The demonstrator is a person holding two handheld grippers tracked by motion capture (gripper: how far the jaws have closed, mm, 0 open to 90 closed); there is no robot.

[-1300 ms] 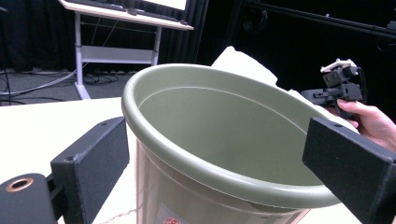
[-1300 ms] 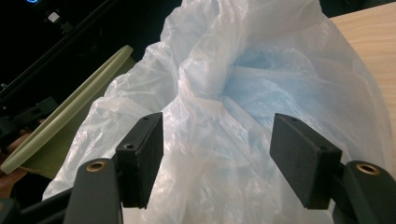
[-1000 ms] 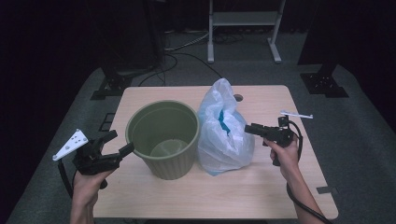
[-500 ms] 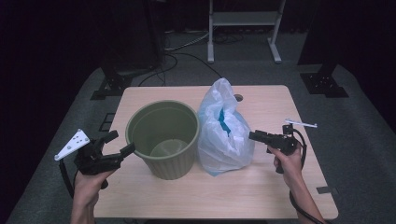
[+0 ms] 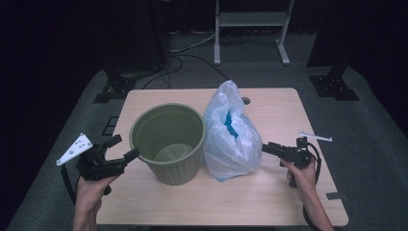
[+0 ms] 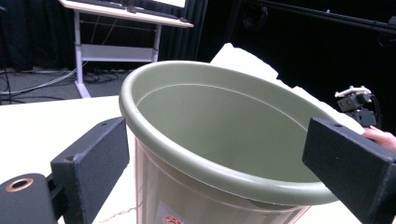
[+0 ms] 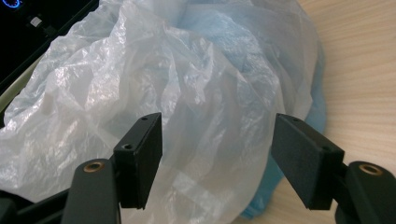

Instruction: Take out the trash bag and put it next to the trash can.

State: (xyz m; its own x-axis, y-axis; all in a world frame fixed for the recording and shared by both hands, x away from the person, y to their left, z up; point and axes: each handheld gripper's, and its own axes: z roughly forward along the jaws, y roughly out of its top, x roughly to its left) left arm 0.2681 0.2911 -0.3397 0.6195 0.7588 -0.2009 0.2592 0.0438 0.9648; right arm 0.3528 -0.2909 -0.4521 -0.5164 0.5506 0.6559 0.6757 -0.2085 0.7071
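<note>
Since a second ago my right hand-held gripper (image 5: 267, 147) has drawn back from the bag (image 5: 231, 134) toward the tabletop's (image 5: 279, 106) right edge; its jaws stand apart, empty, aimed at the crinkled plastic just ahead. My left hand-held gripper (image 5: 126, 147) sits much as before, jaws spread wide on either side of the bin's (image 5: 167, 144) near rim, not clamped on it. Bin stands upright mid-tabletop, the bag touching its right side, blue showing inside it
</note>
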